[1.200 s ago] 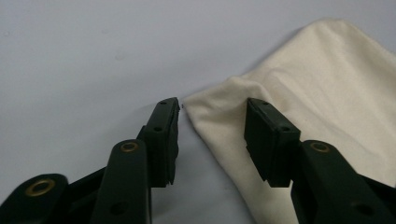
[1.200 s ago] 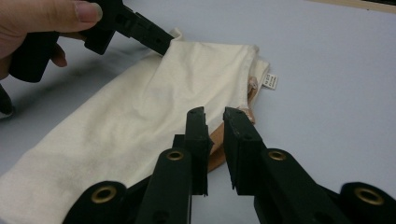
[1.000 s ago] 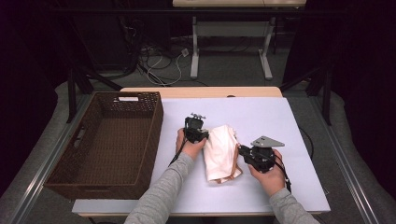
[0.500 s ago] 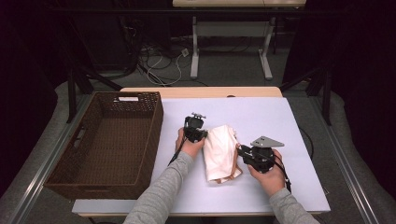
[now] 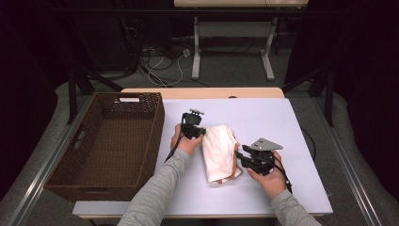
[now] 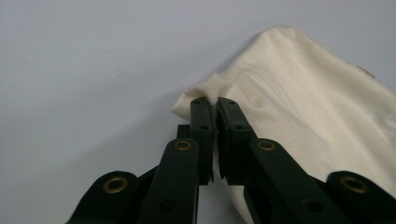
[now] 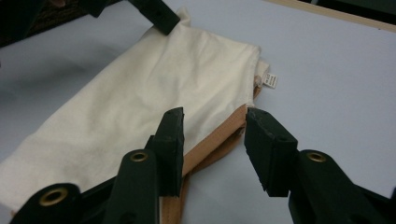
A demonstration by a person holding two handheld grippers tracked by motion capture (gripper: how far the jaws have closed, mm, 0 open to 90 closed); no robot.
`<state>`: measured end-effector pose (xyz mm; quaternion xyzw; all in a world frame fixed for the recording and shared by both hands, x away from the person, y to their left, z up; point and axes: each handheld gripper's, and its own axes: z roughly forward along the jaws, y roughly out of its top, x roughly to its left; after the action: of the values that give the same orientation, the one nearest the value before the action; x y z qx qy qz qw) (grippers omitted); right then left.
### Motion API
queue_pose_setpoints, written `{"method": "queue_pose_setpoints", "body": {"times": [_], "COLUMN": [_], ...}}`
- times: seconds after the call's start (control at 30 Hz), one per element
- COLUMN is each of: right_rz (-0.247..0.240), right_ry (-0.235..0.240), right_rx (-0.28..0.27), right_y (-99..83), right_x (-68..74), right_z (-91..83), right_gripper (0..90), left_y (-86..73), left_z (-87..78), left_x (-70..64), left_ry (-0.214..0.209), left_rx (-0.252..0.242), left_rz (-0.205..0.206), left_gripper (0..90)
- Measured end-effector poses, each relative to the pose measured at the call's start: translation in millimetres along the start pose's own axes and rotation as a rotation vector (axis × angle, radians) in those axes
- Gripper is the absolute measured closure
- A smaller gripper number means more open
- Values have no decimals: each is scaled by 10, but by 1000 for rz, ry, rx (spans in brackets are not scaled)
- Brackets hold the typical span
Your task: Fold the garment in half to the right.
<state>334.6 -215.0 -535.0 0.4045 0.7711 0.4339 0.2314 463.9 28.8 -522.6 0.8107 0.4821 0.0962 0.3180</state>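
Observation:
A folded cream cloth [image 5: 219, 151] with a tan layer beneath lies on the pale table [image 5: 263, 117] between my two hands. My left gripper [image 6: 216, 101] is shut on a corner of the cloth [image 6: 303, 102], pinching the fabric between its tips; in the high view the left gripper [image 5: 203, 133] sits at the cloth's upper left edge. My right gripper [image 7: 212, 122] stands open over the cloth's [image 7: 154, 88] right edge, where the tan layer [image 7: 215, 141] peeks out. From above, the right gripper [image 5: 239, 155] touches the cloth's right side. A small white label [image 7: 270, 80] hangs at one corner.
A dark brown woven basket [image 5: 75, 160] stands empty on the table's left side, close to my left forearm. Bare table surface lies to the right of my right hand and behind the cloth. Table legs and cables sit on the floor beyond.
Both hands have stayed almost still; the cloth and the grippers hold the same places.

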Motion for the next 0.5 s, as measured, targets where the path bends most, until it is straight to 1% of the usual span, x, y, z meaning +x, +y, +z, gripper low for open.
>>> {"method": "queue_pose_setpoints", "body": {"times": [0.07,0.13,0.2,0.27,0.33,0.4,0.43,0.47,0.5], "right_rz": [-21,-41,-61,-76,-111,-134,-134,-151,-154], "right_ry": [8,11,18,24,26,30,30,40,51], "right_rx": [20,24,3,1,-5,4,4,-5,2], "right_y": [-6,-9,-8,2,9,14,14,10,13], "right_x": [19,41,67,88,100,116,116,134,141], "right_z": [8,12,18,14,18,25,25,48,53], "right_gripper": [553,553,553,549,534,514,514,481,470], "left_y": [36,59,82,92,100,108,108,121,121], "left_z": [-30,-48,-62,-64,-70,-74,-74,-83,-83], "left_x": [10,24,45,67,96,129,129,172,172], "left_ry": [9,11,24,27,41,44,44,40,40], "left_rx": [17,26,26,25,29,34,34,38,38], "left_rz": [4,2,-6,-7,-12,-26,-26,-40,-40], "left_gripper": [858,858,858,858,857,856,855,855,855]}}
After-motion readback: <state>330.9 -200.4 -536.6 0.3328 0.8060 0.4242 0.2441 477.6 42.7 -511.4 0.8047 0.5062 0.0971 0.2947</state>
